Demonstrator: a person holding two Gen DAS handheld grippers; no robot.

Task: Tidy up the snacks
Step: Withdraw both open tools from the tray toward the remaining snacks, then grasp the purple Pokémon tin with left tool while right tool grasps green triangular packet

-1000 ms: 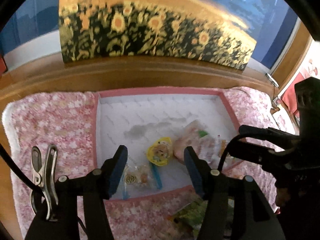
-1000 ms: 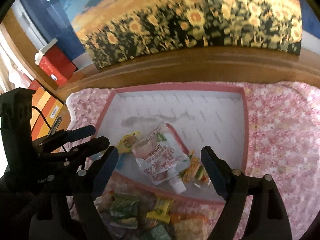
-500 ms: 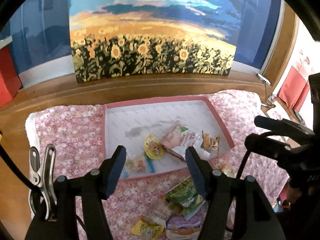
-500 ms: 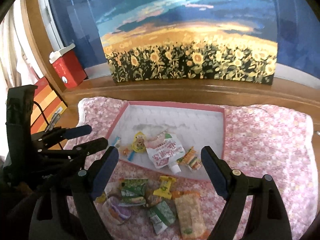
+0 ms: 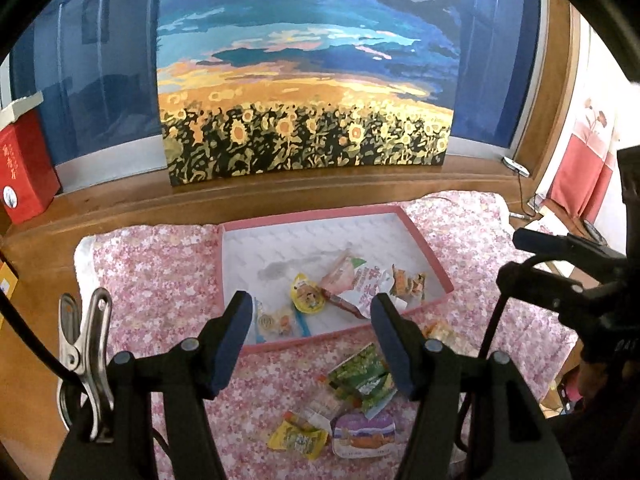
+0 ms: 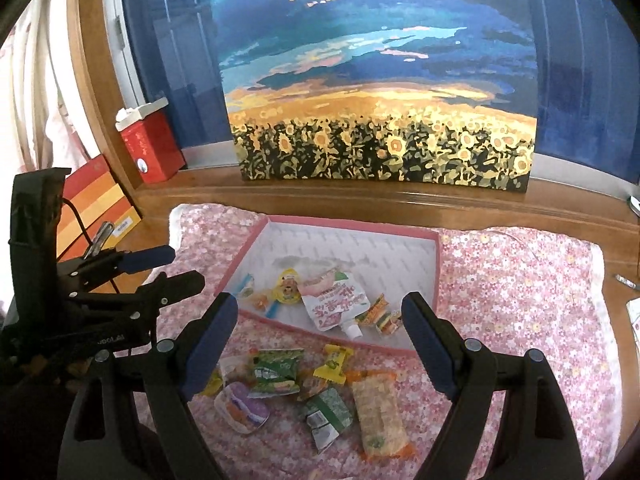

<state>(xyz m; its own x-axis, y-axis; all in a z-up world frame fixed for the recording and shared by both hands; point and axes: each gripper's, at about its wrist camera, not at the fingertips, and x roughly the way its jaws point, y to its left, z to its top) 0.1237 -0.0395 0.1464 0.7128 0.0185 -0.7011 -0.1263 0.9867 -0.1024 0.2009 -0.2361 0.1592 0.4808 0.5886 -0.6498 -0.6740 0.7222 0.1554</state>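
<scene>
Right wrist: sunflower painting behind tray; red box left.

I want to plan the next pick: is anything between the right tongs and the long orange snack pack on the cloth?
Nothing visible blocks it. The right tongs hang open above the long orange snack pack, which lies flat on the floral cloth. A green packet lies close beside its left edge.

One tray, four snacks inside.
</scene>
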